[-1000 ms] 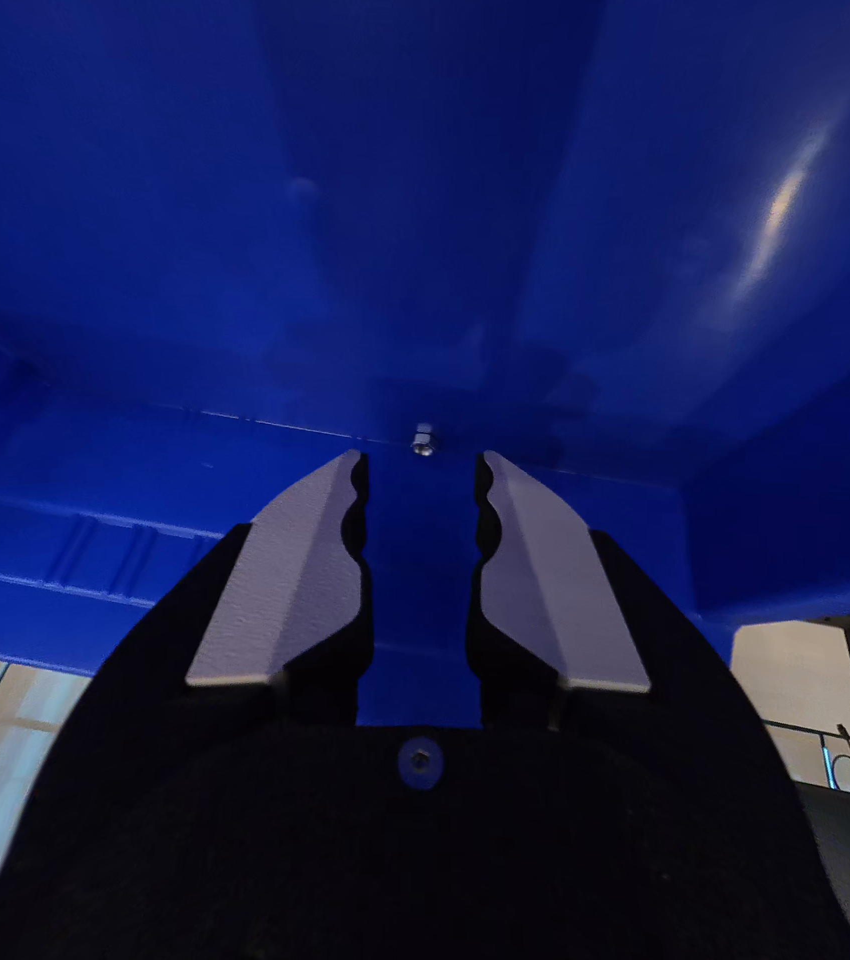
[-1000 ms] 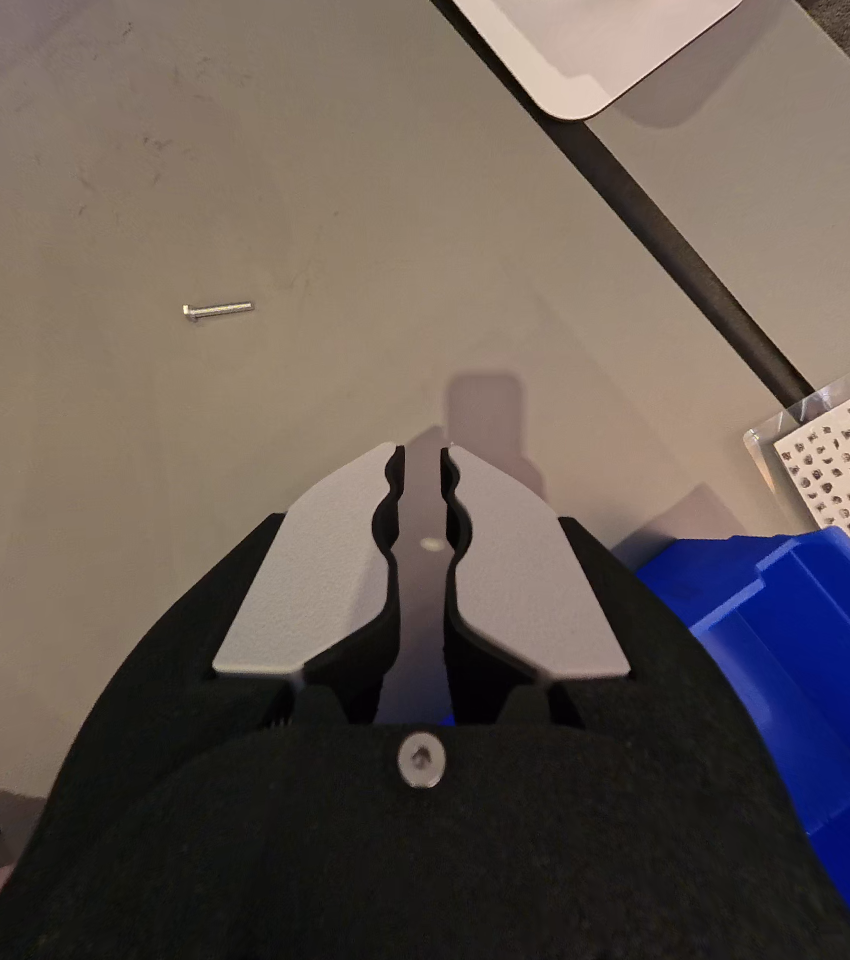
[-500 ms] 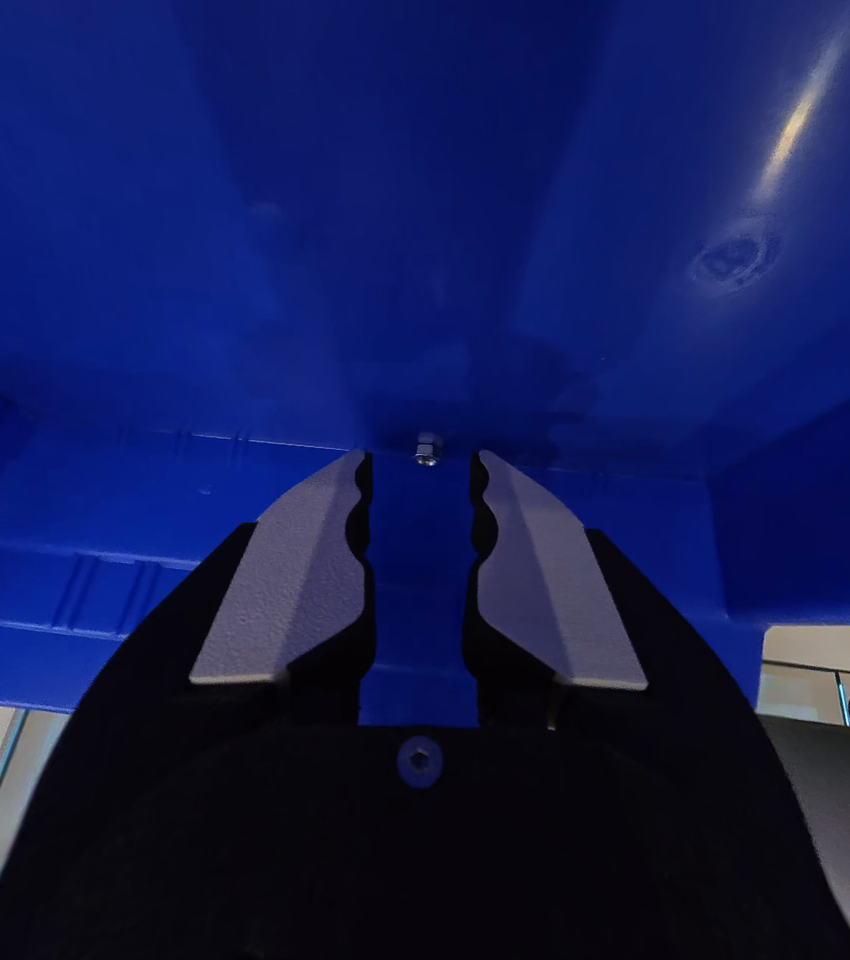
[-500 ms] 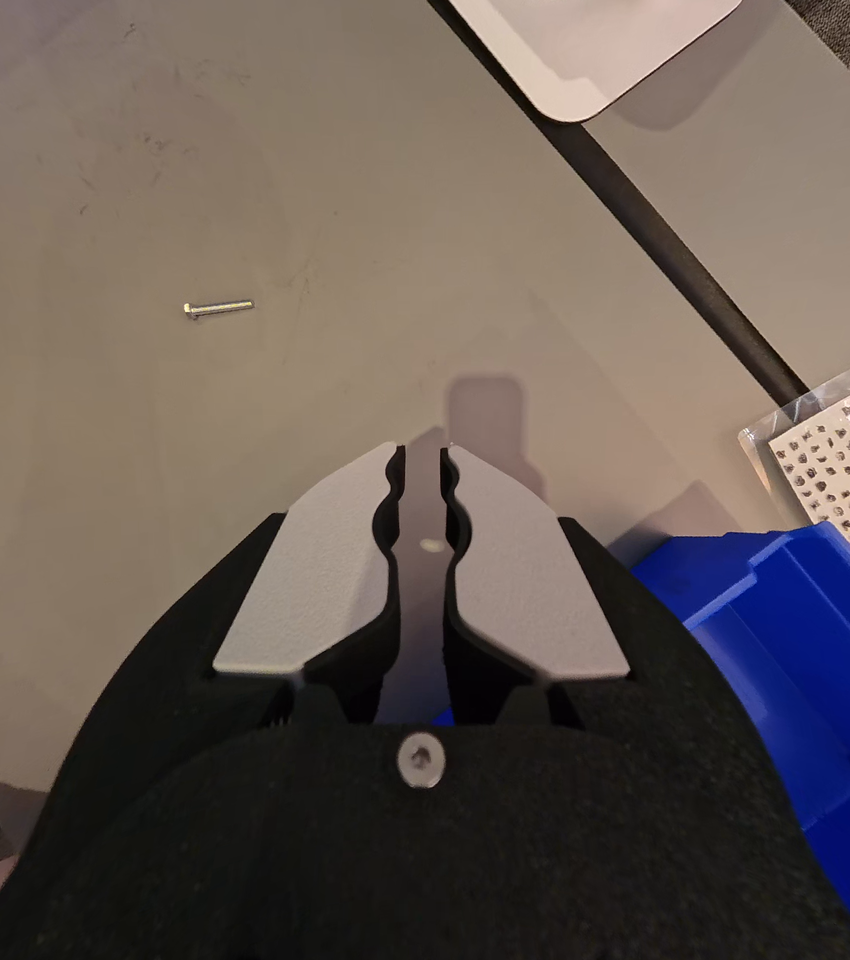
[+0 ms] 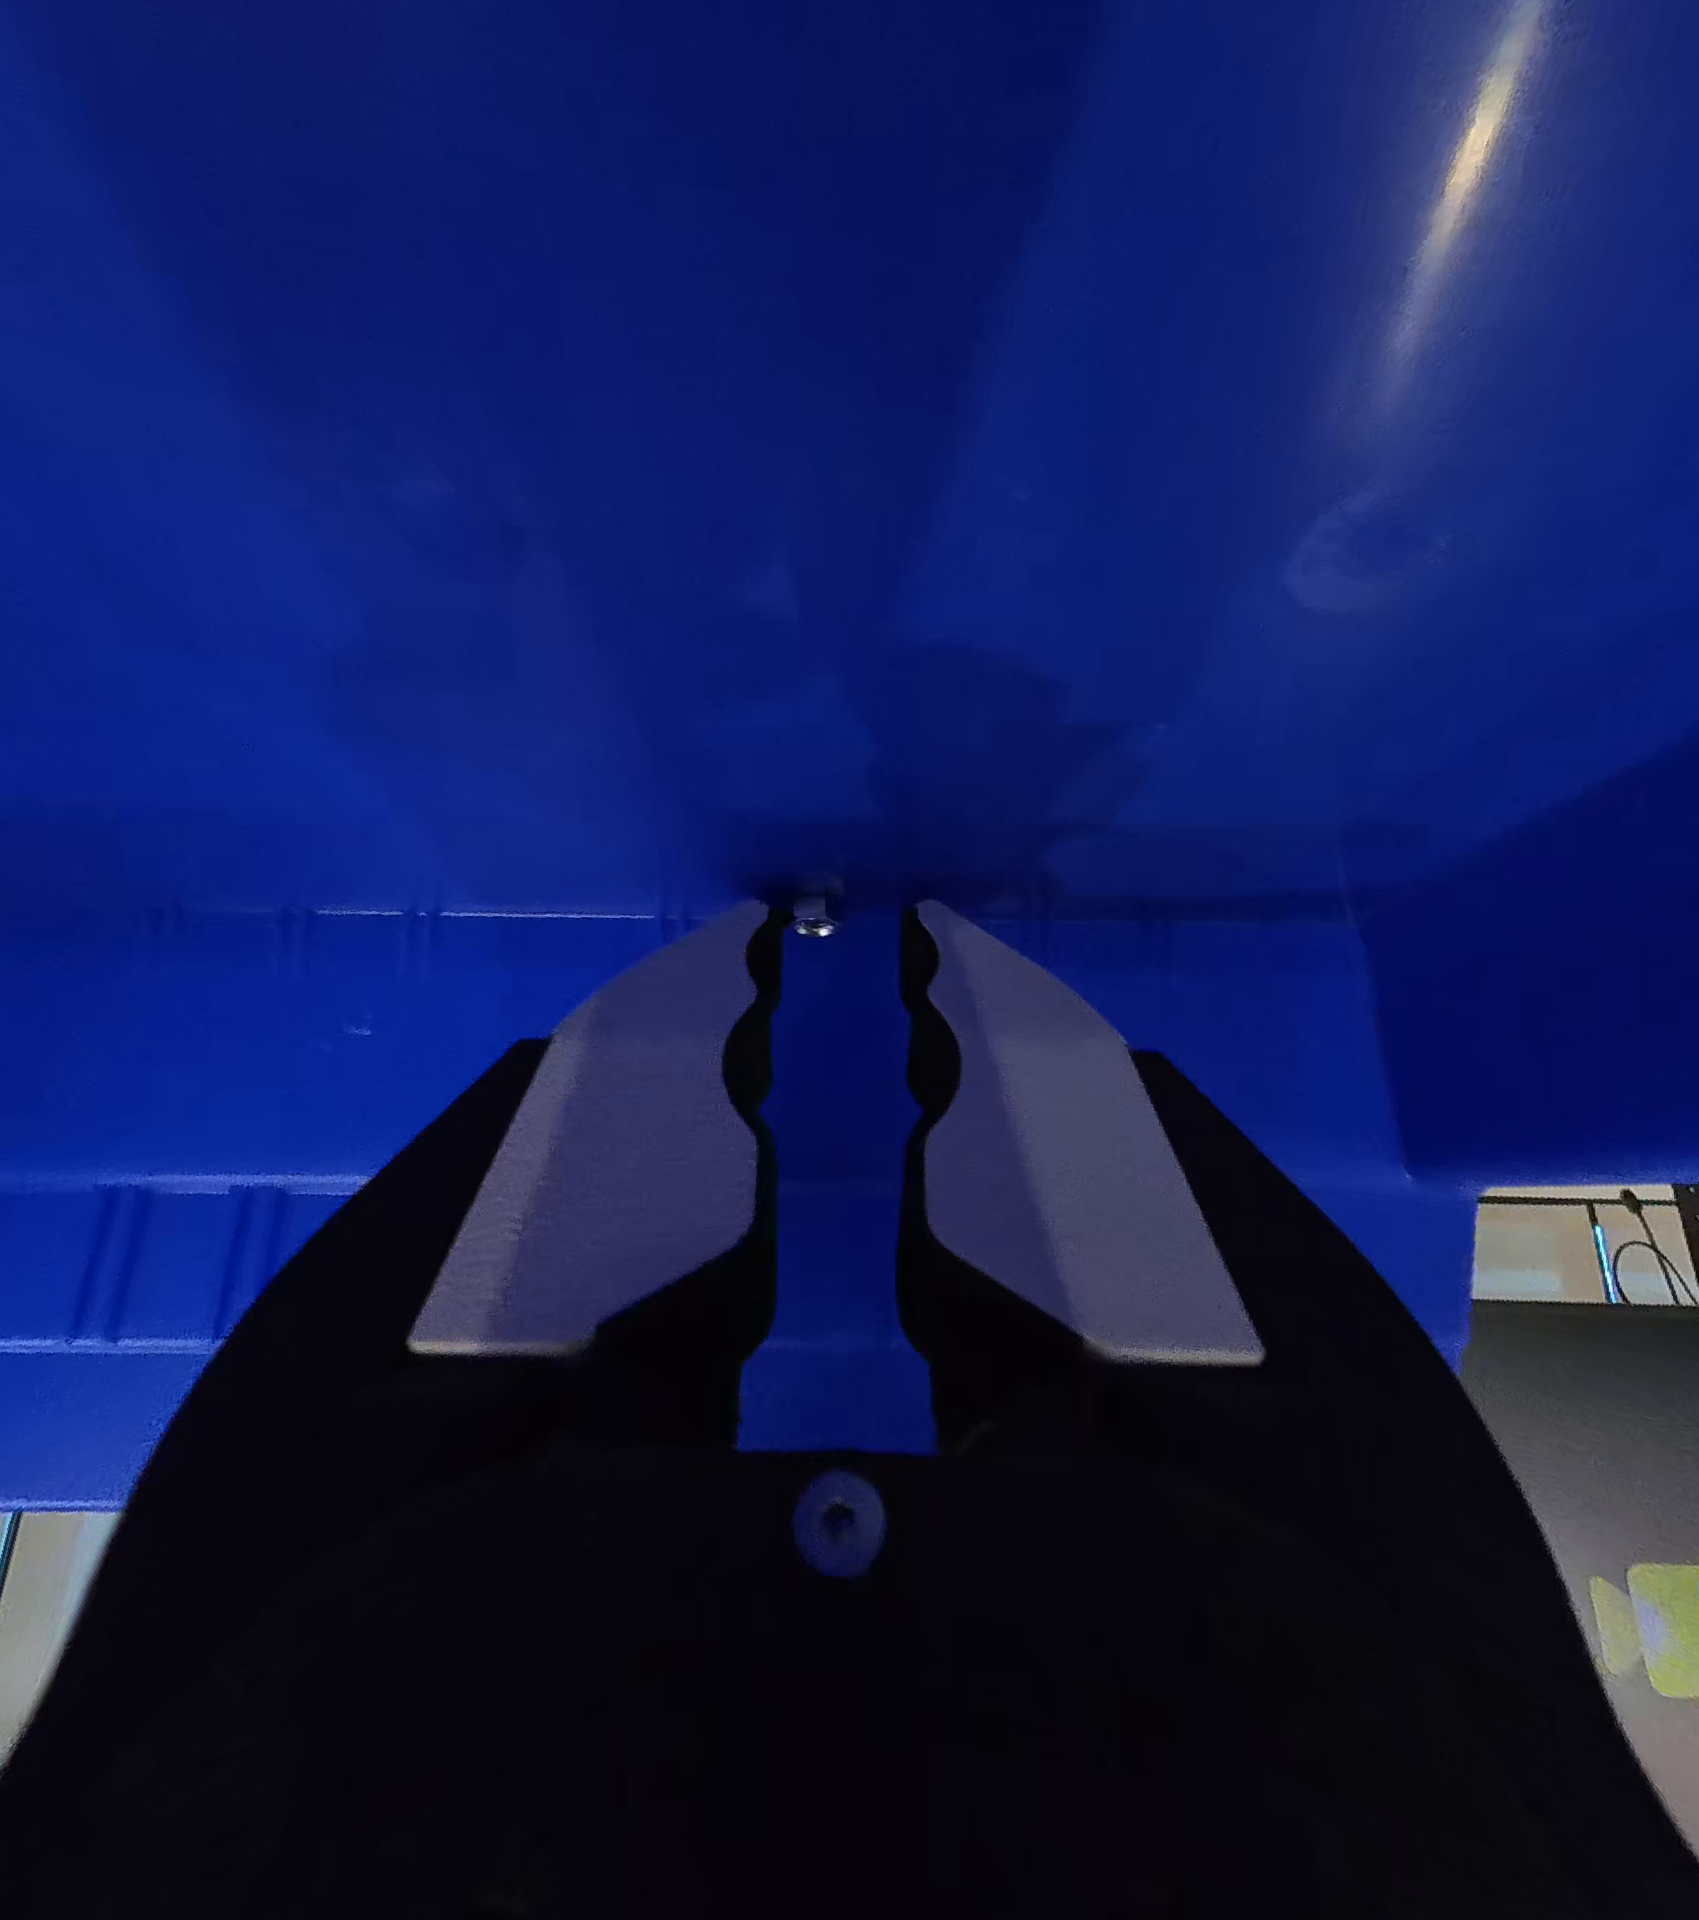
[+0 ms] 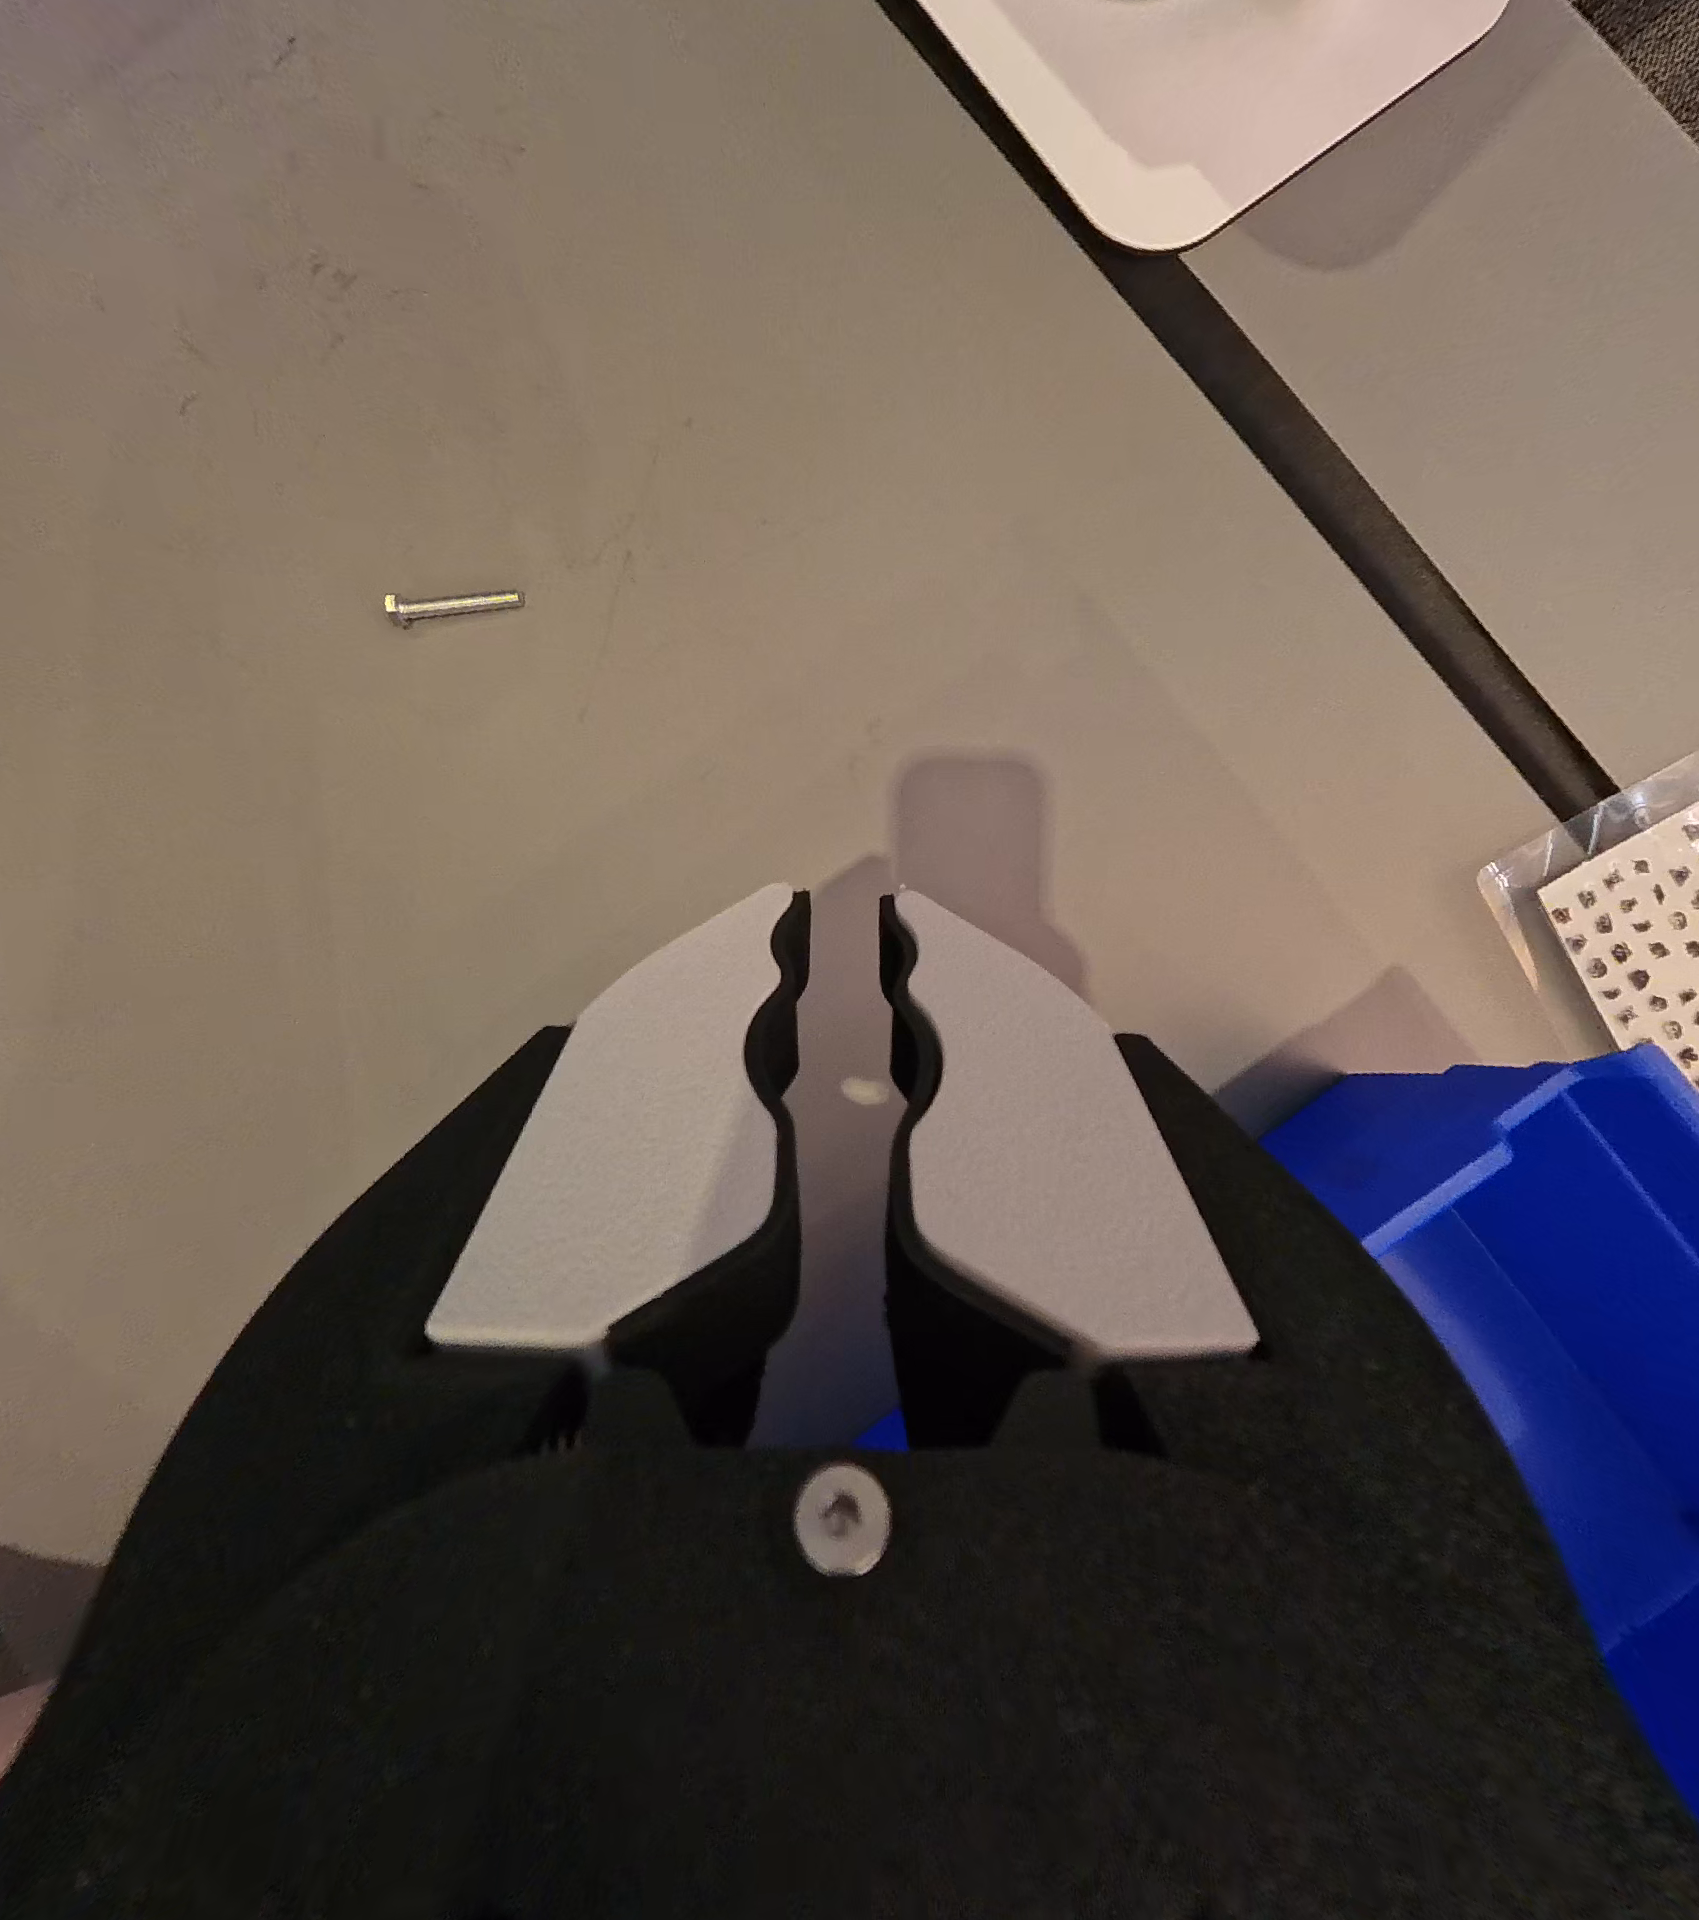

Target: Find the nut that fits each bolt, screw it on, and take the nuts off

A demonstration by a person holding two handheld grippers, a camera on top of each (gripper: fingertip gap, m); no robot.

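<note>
In the left wrist view my left gripper reaches into a blue bin. Its jaws are open with a narrow gap. A small silver nut lies on the bin floor right between the fingertips, nearer the left one, not clamped. In the right wrist view my right gripper hovers over the grey table, its jaws a narrow gap apart and empty. A silver bolt lies on the table to the far left of it. A small pale speck shows on the table between the fingers.
The blue bin stands at the right gripper's right side. A clear bag with a patterned card lies beyond it. A white board sits at the far right, past a dark seam in the table.
My left gripper has moved deeper into the bin and its jaws have narrowed, so the nut now sits between the fingertips. The right gripper has barely moved.
</note>
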